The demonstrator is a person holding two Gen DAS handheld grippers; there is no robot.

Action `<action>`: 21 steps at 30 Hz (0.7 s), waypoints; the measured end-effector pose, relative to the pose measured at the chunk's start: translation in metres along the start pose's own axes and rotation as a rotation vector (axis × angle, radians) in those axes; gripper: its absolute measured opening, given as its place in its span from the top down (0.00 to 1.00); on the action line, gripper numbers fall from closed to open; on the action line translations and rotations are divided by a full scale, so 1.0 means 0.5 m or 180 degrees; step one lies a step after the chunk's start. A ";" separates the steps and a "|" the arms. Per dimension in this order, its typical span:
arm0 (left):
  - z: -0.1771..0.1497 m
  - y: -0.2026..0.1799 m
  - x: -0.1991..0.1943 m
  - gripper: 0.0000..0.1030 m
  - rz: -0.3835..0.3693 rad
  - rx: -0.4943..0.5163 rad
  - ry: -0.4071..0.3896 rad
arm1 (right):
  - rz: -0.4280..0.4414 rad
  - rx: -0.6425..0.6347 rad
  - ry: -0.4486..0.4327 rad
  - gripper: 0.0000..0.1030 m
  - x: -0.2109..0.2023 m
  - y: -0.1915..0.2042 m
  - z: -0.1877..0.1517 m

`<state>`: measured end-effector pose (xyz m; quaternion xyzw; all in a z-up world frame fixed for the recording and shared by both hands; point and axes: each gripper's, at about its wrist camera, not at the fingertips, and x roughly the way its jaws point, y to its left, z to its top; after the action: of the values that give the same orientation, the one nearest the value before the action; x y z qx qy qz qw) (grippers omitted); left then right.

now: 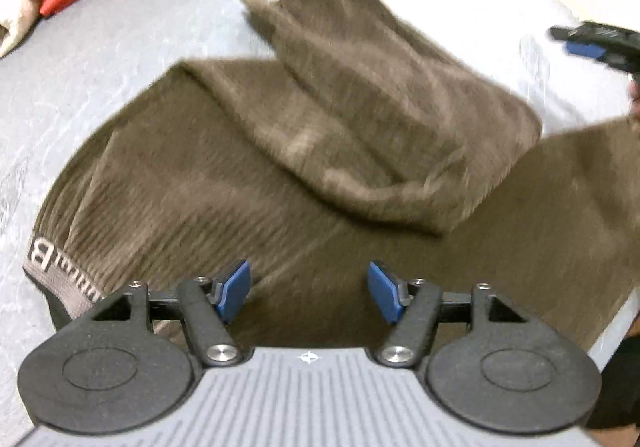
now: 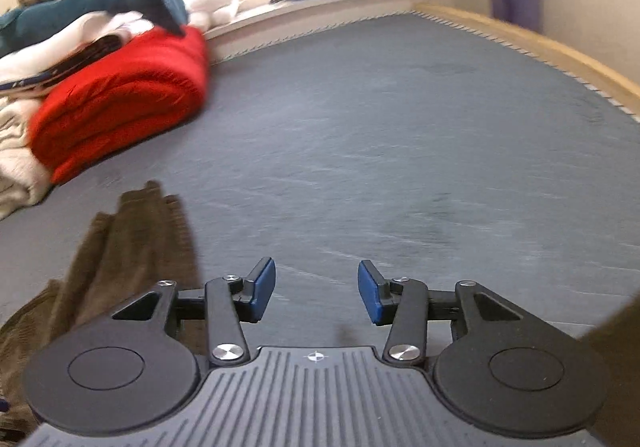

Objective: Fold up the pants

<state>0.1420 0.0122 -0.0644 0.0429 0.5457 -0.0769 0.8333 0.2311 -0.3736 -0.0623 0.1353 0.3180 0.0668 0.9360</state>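
Lying on the bed: brown pants, legs doubled back over the seat, first fold seemingly made, further folds outstanding. Left tongs released, hovering above the cloth. Right tongs released, empty, over bare mattress beside the pants.

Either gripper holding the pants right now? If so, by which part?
Neither. The left gripper is open above the pants; the right gripper is open over bare mattress.
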 end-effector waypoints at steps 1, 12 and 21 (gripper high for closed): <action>0.008 -0.002 -0.001 0.31 -0.0015 -0.0047 -0.0076 | 0.0031 0.0001 0.0035 0.51 0.013 0.023 0.002; 0.096 -0.019 0.028 0.28 -0.0686 -0.0649 -0.0345 | 0.0303 -0.0067 0.0535 0.34 0.196 0.185 0.017; 0.113 -0.025 0.098 0.36 -0.0358 -0.0423 -0.0080 | 0.0579 -0.0454 0.0900 0.34 0.276 0.260 0.010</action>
<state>0.2101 -0.0129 -0.0866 -0.0442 0.5406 -0.0878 0.8355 0.3379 -0.2215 -0.0996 0.0860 0.4273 0.1919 0.8793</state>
